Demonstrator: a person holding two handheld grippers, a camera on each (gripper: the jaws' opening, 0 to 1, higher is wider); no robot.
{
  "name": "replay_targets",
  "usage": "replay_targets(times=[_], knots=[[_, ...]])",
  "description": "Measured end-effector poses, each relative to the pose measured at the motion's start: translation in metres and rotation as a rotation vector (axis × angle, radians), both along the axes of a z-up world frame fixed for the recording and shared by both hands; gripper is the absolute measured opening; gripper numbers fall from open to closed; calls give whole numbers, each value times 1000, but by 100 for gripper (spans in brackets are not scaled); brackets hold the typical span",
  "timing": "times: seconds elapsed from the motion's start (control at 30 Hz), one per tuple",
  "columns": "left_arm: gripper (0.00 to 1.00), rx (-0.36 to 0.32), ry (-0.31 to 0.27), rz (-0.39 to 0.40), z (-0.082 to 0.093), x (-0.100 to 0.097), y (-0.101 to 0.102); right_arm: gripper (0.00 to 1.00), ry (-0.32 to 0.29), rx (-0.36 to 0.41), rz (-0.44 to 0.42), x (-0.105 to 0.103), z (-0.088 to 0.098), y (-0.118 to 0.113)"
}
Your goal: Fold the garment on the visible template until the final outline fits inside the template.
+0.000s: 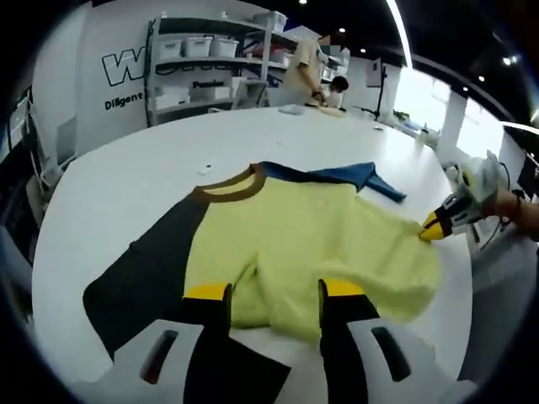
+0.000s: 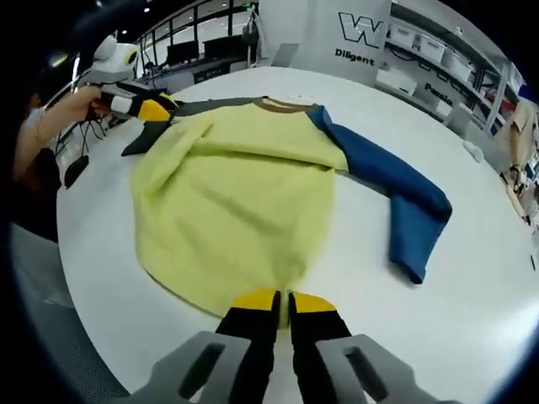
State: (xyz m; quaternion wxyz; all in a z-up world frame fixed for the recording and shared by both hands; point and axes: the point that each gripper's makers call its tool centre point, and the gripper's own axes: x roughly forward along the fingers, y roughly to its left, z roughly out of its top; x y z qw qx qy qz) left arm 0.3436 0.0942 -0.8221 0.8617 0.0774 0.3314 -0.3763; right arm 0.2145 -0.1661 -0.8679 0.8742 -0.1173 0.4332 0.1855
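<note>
A yellow sweatshirt [image 1: 312, 244] with a brown collar [image 1: 232, 189] lies spread on the white table [image 1: 126, 194]. Its blue sleeve [image 2: 404, 202] stretches out to one side. A dark grey template sheet [image 1: 143, 278] shows from under the other side. My left gripper [image 1: 274, 290] is open, its yellow-tipped jaws standing wide on either side of the sweatshirt's rumpled edge. It also appears at the far side as the left gripper [image 2: 147, 108], held by a hand. My right gripper [image 2: 284, 300] is shut on the sweatshirt's hem [image 2: 282, 286], and shows again as the right gripper [image 1: 434, 225] at the fabric's edge.
Shelves with white bins [image 1: 202, 50] and a lettered wall [image 2: 358, 38] stand beyond the table. A person [image 1: 303, 71] works at the far end. A small white item [image 1: 205, 168] lies near the collar. The table's edge [image 2: 93, 278] runs close by, with cables [image 2: 80, 164] beyond it.
</note>
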Motion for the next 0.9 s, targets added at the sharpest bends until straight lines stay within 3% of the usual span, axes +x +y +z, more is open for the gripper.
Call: replay_targets(times=[0.13, 0.33, 0.5, 0.63, 0.7, 0.77, 0.9], knots=[[32, -1, 29, -8, -12, -8, 5, 0, 1, 23, -19, 0, 0, -1], [22, -27, 75, -73, -23, -20, -7, 0, 0, 30, -21, 0, 0, -1], [19, -3, 99, -66, -35, -20, -10, 0, -1, 37, -21, 0, 0, -1], [13, -4, 87, -70, -32, -21, -15, 0, -3, 33, -17, 0, 0, -1], [2, -9, 93, -72, -31, -23, -14, 0, -6, 33, -18, 1, 0, -1], [2, -20, 121, -26, -30, -23, -12, 0, -11, 28, -12, 1, 0, -1], [1, -8, 98, -49, -22, -28, -13, 0, -13, 15, -4, 0, 1, 0]])
